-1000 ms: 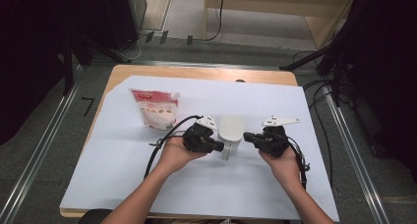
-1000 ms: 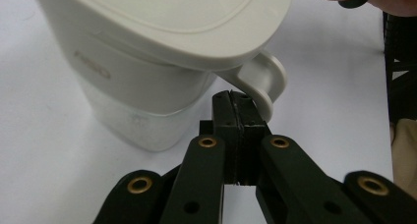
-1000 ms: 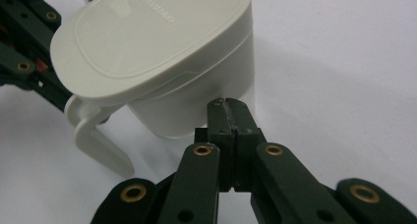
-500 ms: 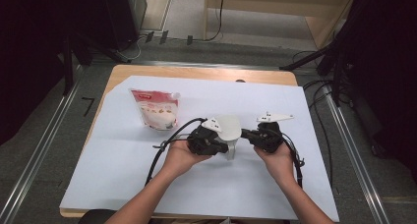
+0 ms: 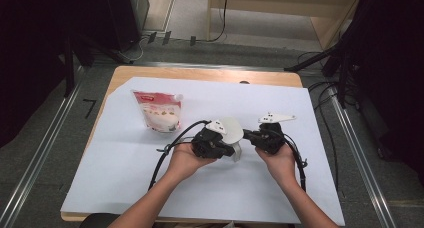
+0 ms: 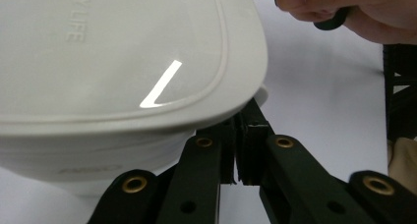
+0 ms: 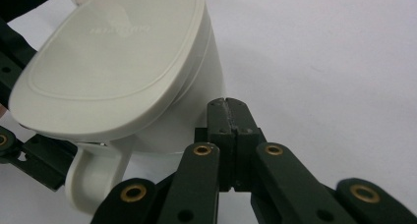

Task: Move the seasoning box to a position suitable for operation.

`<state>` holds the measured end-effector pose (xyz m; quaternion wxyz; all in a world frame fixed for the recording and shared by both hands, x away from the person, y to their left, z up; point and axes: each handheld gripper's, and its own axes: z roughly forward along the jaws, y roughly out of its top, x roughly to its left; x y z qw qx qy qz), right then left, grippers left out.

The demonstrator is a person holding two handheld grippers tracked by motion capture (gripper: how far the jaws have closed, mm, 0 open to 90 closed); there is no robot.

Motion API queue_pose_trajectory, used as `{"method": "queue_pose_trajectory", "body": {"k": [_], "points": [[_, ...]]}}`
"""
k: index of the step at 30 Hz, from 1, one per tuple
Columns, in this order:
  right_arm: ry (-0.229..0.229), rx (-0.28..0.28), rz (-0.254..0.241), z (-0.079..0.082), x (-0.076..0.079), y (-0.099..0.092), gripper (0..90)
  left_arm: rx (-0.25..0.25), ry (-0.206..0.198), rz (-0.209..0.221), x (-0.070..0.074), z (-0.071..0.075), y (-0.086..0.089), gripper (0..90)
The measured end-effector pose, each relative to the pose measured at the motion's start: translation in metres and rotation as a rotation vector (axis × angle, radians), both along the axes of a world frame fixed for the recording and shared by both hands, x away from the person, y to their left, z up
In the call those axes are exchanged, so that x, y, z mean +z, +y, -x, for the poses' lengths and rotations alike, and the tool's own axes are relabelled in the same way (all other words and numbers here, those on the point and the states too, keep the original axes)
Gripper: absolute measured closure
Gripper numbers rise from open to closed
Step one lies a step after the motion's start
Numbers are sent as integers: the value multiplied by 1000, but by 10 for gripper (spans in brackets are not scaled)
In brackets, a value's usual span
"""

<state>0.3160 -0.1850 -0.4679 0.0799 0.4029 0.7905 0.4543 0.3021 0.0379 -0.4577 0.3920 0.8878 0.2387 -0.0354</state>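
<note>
While the pouch [image 5: 159,111] lies untouched at the left of the white sheet [image 5: 125,178], the left gripper [image 5: 231,149] has drawn in beside the lidded cup [image 5: 233,133], its jaws pressed together on nothing. Right of the cup, the right gripper [image 5: 248,138] has closed in too, jaws clenched empty, so the cup stands ungrasped between them, likely about to be steadied or opened.

Right hand-held gripper [image 5: 246,139]: shifted left toward frame centre, closing the gap to the white lidded cup [image 5: 231,133]. Left hand-held gripper [image 5: 231,149]: jaws eased very slightly apart, at the cup's rim.
</note>
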Motion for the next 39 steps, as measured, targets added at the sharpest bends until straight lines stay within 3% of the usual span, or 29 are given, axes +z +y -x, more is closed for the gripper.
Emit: {"method": "queue_pose_trajectory", "body": {"k": [5, 11, 20, 25, 34, 39], "points": [[-15, -3, -12, 5, 7, -7, 900, -3, -3, -14, 7, 2, 11, 855], [-22, 10, -10, 17, 13, -11, 900, 3, 23, 0, 13, 1, 27, 805], [-35, 34, 5, 39, 20, -13, 900, 5, 23, 21, 19, -3, 47, 704], [-45, 53, 22, 52, 22, -10, 900, 3, 32, 14, 19, -5, 53, 584], [-25, 90, 15, 69, 18, 0, 900, -1, 40, 6, 18, -8, 59, 517], [-21, 105, 19, 73, 16, 6, 900, 10, 39, 25, 19, -9, 63, 487]]}}
